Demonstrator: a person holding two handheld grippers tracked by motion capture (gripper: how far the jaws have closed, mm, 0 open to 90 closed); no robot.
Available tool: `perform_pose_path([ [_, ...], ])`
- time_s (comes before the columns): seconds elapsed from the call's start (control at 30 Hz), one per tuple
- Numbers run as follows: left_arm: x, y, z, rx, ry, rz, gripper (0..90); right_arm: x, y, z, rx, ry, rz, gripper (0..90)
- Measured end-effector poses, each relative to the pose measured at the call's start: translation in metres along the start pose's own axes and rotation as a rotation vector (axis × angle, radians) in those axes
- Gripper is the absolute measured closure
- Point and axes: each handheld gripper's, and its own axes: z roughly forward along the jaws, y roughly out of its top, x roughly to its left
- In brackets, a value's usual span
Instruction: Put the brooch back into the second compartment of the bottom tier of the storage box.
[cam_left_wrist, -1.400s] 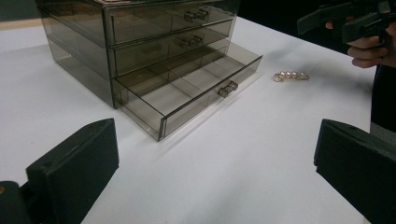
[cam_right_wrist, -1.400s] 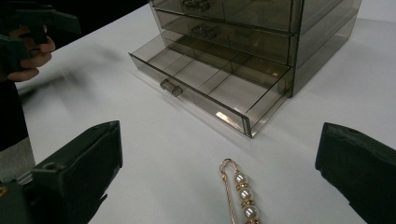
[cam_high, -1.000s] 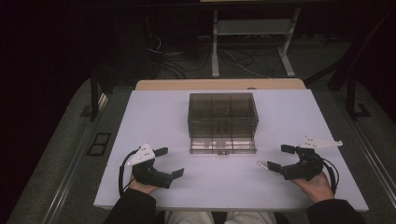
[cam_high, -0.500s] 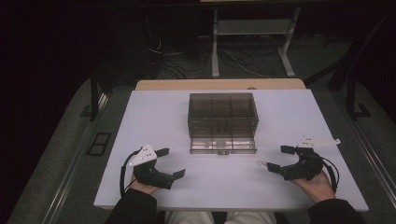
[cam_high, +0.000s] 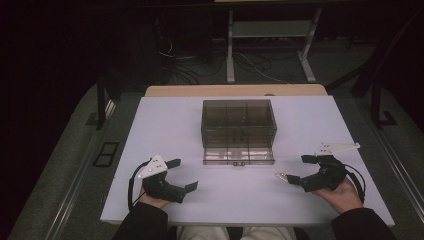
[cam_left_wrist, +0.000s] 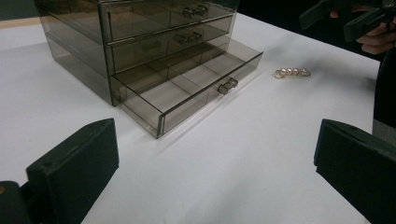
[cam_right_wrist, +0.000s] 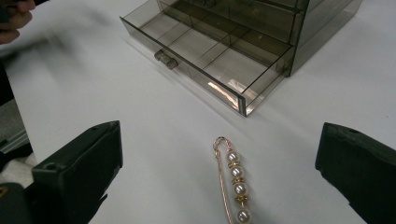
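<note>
Resting wide-jawed: both grippers (cam_high: 176, 174) (cam_high: 296, 168), pearl pin (cam_right_wrist: 235, 179) btwn right's jaws, untouched.

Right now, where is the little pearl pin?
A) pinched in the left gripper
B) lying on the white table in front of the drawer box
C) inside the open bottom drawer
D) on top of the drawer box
B: the pearl pin lies flat on the bare white table, in front of the open bottom drawer and between the wide-open jaws of the right gripper, touching neither.
</note>
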Motion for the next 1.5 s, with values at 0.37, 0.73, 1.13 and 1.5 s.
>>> perform_pose_path([
  [0.37, 0.000, 0.000, 0.000, 0.005, -0.004, 0.000, 0.0, 0.000, 0.013, 0.002, 0.072, -0.007, -0.024, 0.5],
  [0.73, 0.000, 0.000, 0.000, 0.008, -0.006, 0.001, 0.0, -0.004, 0.022, 0.009, 0.153, -0.003, -0.041, 0.4],
  [1.13, 0.000, 0.000, 0.000, 0.010, -0.011, 0.000, 0.0, -0.010, 0.025, 0.021, 0.230, 0.003, -0.052, 0.5],
  [1.5, -0.001, 0.000, 0.000, 0.012, -0.011, -0.001, 0.0, -0.016, 0.023, 0.031, 0.286, 0.005, -0.053, 0.5],
])
